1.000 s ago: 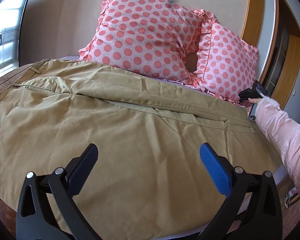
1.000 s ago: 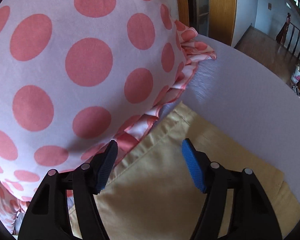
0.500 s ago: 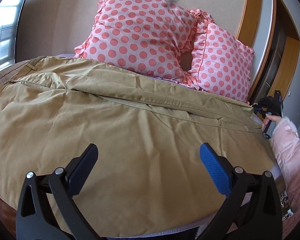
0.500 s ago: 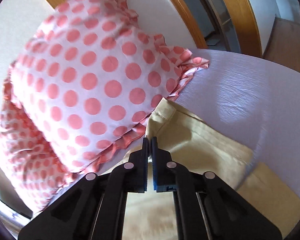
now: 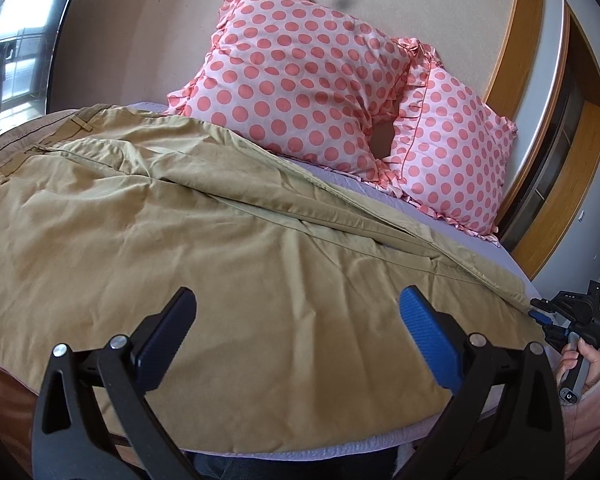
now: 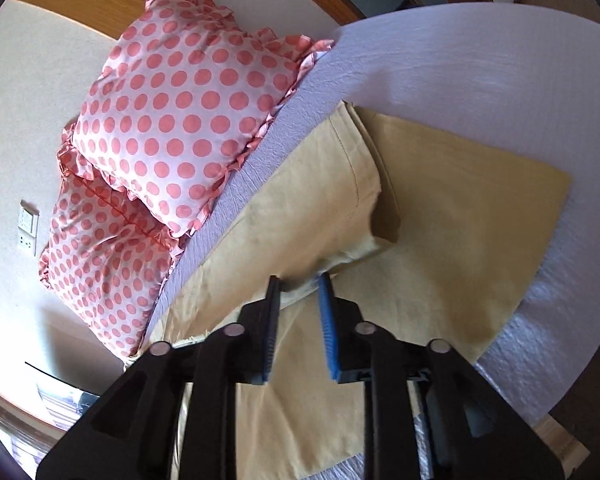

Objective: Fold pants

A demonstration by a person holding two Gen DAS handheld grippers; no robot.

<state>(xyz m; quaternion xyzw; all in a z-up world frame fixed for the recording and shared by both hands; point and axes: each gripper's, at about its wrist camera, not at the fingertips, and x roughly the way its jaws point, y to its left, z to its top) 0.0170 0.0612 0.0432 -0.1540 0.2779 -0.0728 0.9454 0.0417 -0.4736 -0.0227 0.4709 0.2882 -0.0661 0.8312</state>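
Note:
Tan pants [image 5: 188,240] lie spread across the bed, waistband at the far left, legs running to the right. My left gripper [image 5: 296,336] is open and empty above the near pant leg. My right gripper [image 6: 300,280] has its fingers slightly apart at the hem of the upper pant leg [image 6: 320,200], which is lifted and pulled off the lower leg [image 6: 460,220]; whether it still grips the cloth is unclear. In the left wrist view the right gripper [image 5: 540,314] sits at the hem end, at the bed's right edge.
Two pink polka-dot pillows [image 5: 300,80] [image 5: 452,152] lean against the wall at the head of the bed. Lavender sheet [image 6: 440,60] shows past the hems. A wooden door frame [image 5: 556,160] stands right of the bed.
My right gripper closed on the upper leg's hem near the pillow and pulled it back toward the bed's right edge; its fingers now stand slightly apart. The left gripper stayed open, shifting slightly.

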